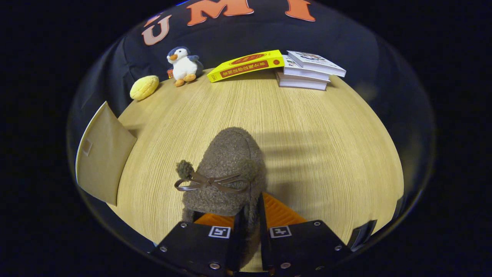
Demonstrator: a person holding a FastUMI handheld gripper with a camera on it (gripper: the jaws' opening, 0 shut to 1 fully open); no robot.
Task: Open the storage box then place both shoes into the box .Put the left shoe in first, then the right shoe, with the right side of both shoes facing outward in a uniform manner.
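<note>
A fuzzy brown shoe (230,165) with a thin brown bow and pompoms points away from me over the wooden table (315,127). My gripper (250,223) is shut on the shoe's right collar edge, both fingers pressing the fuzzy rim between them. The toe reaches out ahead of the fingers. To the left, a tan cardboard flap of the storage box (102,154) stands at the table's edge; the rest of the box is hidden.
At the far side of the table stand a plush penguin (183,66), a yellow round toy (144,87), a yellow book (246,64) leaning on a stack of white books (307,71). Bare tabletop lies to the right of the shoe.
</note>
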